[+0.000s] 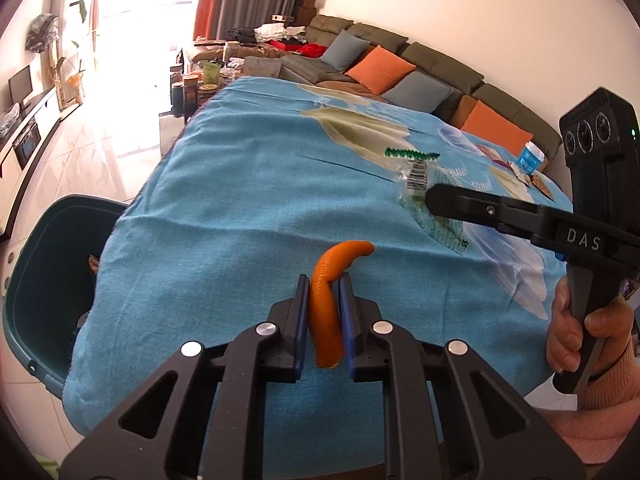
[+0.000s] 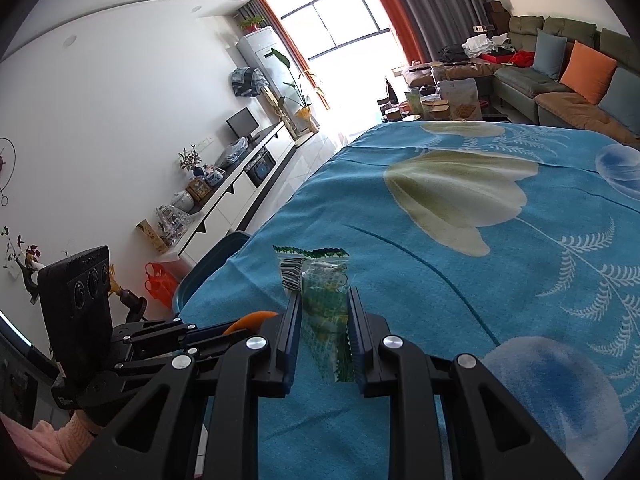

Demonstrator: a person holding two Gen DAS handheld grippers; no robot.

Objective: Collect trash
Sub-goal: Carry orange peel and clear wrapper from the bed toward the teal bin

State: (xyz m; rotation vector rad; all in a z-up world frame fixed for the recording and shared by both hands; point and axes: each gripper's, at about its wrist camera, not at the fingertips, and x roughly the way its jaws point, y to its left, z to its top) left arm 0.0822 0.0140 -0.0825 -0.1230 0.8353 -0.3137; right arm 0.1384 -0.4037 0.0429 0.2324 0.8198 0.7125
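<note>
Clamping: left tongs (image 1: 324,292) pinch orange peel (image 1: 326,312) | right tongs (image 2: 323,308) pinch plastic wrapper (image 2: 322,300)

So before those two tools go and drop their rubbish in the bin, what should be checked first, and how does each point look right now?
1. Left tool has a firm hold on the orange peel: ok, the peel sits clamped between both fingers.
2. Right tool holds the clear green wrapper: ok, pinched between its fingers.
3. Teal bin within sight: ok, beside the table's left edge, below the blue tablecloth.
4. Bin has room: cannot tell, its inside is mostly dark.
5. Tools apart from each other: ok, a gap shows between them.
6. More trash left on the table: not ok, small packets lie at the far right.
</note>
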